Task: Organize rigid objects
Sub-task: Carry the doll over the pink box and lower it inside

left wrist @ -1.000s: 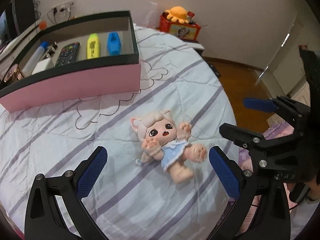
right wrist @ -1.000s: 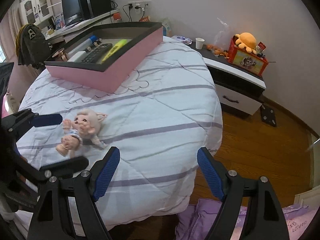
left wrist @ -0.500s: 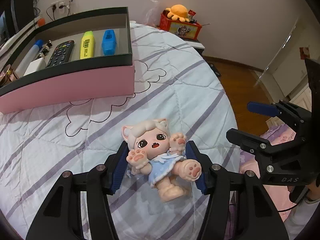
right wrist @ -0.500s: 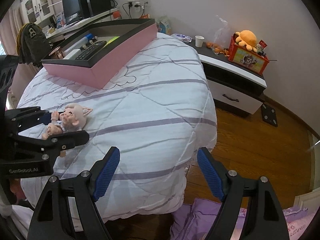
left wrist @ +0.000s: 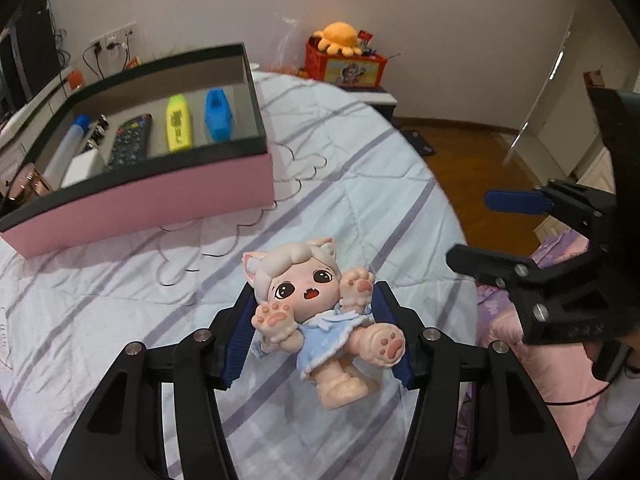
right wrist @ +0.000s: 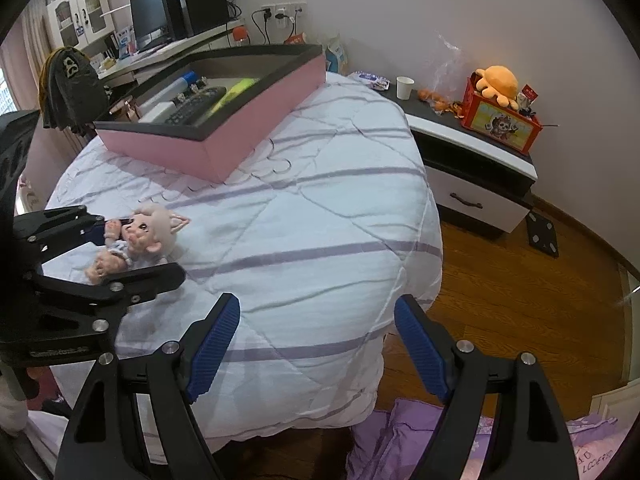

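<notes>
The cat-eared doll [left wrist: 316,312] is clamped by the left gripper [left wrist: 316,332]; the right gripper [right wrist: 316,344], at 3 o'clock, is held agape.

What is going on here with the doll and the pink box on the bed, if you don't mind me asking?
A person is tidying small items into the pink box on the bed. The left gripper is shut on the cat-eared doll. The right gripper is open and holds nothing, near the bed's edge. The box already holds a remote, a yellow highlighter and a blue item, among others.
</notes>
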`<state>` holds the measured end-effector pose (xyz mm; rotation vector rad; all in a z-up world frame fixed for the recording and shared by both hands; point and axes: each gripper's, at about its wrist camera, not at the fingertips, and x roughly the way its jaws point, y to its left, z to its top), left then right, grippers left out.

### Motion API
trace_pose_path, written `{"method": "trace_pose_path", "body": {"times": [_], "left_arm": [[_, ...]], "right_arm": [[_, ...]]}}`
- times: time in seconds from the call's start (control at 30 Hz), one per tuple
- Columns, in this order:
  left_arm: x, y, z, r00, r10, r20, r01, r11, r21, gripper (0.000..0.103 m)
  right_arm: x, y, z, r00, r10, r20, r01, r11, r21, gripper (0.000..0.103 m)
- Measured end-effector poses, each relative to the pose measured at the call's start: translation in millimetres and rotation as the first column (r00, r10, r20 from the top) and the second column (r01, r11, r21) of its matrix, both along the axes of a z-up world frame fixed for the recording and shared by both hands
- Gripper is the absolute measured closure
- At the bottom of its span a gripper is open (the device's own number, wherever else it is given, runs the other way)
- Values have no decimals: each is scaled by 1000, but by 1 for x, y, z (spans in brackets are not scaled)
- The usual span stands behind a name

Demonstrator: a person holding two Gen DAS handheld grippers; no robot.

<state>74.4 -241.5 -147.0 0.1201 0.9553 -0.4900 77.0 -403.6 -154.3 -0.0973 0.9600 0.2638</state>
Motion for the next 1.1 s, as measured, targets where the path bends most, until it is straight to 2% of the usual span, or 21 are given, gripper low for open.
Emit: {"method": "trace_pose_path", "body": {"times": [0.17,0.37,0.67,0.87,1.1], "left_arm": [[-3,24,24,999,-4,50,4,1000,-10,45],[13,61,48,993,53,109,-52,999,-6,45],[74,102,83,979,99,179,-104,994,17,45],[130,111,88,984,99,148,-98,995,-13,45],[198,102,75,988,117,103,-119,993,17,45]], "right_arm": [[-1,8,20,999,-8,51,6,999,44,22],[4,33,46,993,5,117,-18,994,105,22],[42,74,61,986,7,166,-34,986,162,22],[74,84,61,986,-8,167,-24,981,192,22],[106,82,57,985,-29,169,-8,977,213,22]]}}
